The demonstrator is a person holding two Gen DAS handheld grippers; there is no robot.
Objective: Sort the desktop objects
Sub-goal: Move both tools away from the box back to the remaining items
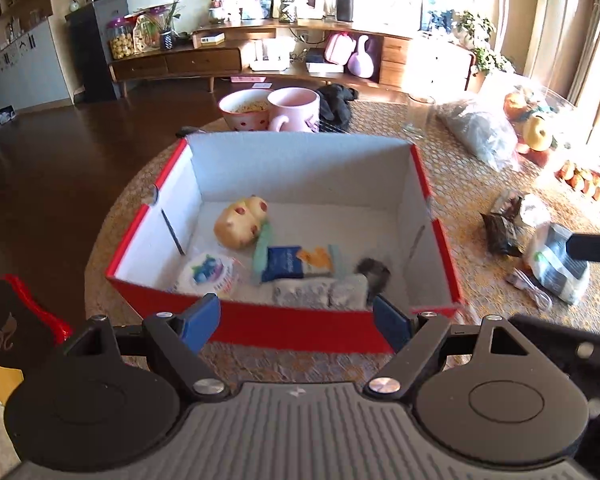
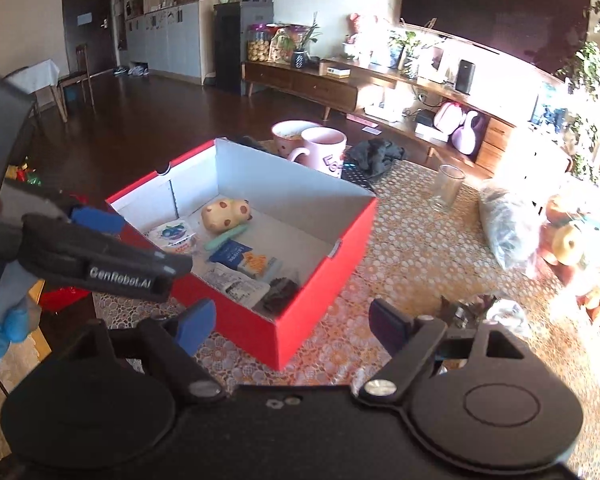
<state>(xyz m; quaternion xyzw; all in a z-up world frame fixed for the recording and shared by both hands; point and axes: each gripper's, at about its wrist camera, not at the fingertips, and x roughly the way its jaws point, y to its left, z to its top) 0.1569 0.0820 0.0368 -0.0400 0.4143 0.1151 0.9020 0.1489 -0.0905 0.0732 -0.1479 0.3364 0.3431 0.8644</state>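
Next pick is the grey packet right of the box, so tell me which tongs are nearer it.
Right. The right tongs hover by the packet, one finger over it; the left tongs face the box, further left.

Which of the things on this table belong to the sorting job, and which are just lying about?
Job: red box, spotted toy, blue packet, yogurt cup, loose wrappers.
Lying about: pink mug, bowl, glass, black cloth.
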